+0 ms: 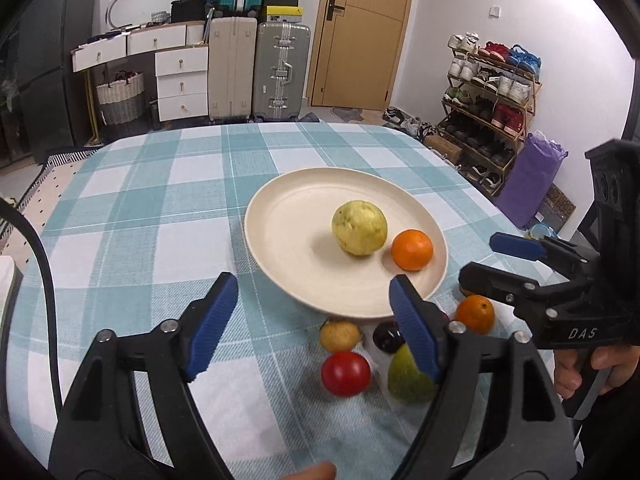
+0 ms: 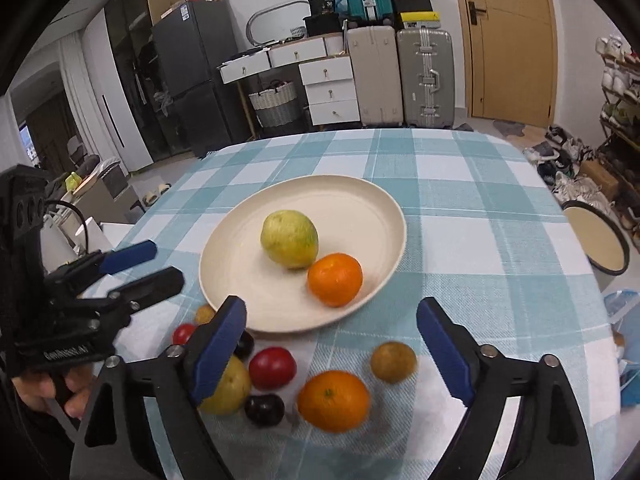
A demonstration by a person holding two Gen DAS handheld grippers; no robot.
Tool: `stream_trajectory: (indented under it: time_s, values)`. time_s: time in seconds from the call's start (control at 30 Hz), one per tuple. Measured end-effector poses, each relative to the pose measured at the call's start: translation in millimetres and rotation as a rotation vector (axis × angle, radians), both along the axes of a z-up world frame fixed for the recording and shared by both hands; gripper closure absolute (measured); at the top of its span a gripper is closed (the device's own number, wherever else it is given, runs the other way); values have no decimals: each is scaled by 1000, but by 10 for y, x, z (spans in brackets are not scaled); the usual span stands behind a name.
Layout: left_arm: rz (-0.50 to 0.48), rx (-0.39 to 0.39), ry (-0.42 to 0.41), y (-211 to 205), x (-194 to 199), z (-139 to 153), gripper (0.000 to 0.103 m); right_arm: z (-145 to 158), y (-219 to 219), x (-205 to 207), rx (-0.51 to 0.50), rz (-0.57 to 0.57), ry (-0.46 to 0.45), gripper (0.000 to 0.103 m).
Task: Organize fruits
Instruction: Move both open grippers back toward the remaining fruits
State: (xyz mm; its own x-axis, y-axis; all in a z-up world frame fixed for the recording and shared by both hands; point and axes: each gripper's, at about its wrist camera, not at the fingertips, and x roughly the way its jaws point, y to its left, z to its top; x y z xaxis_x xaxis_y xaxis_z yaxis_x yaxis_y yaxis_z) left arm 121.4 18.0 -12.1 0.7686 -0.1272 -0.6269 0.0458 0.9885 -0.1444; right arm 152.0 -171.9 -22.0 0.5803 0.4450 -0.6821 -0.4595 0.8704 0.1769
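A cream plate (image 1: 296,236) (image 2: 360,208) on the checked tablecloth holds a yellow-green guava (image 1: 359,227) (image 2: 289,239) and an orange (image 1: 412,249) (image 2: 335,279). Loose fruit lies in front of the plate: a red tomato (image 1: 345,373) (image 2: 272,367), an orange (image 1: 475,313) (image 2: 333,400), a dark plum (image 1: 387,337) (image 2: 264,409), a green pear (image 1: 408,380) (image 2: 228,392), and small yellow-brown fruits (image 1: 340,335) (image 2: 393,361). My left gripper (image 1: 314,328) (image 2: 154,262) is open and empty, left of the loose fruit. My right gripper (image 2: 332,344) (image 1: 486,260) is open and empty above the loose fruit.
The table (image 1: 160,200) ends at a rounded far edge. Beyond it stand suitcases (image 1: 280,68), white drawers (image 1: 182,80) and a shoe rack (image 1: 488,92). A round stool (image 2: 596,240) stands to the right of the table.
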Motion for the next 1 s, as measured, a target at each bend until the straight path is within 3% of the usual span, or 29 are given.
stream_trajectory:
  time_s: [0.1,0.2,0.37,0.67,1.0]
  values:
    - [2,12,-23,0,-173,66,16,-1,-79,-130,10,-18,-4,2]
    - [12,29,-37,-19,-322,109,1,-28,-134,-237,12,-18,-1,0]
    - [3,37,-61,-72,-515,128,0,-75,-203,-359,-9,-23,1,0]
    - [-18,27,-26,-131,-634,60,0,-151,-264,-344,-81,-30,17,0]
    - [-63,57,-19,-307,-652,-7,0,-306,-364,-230,-53,-73,112,0]
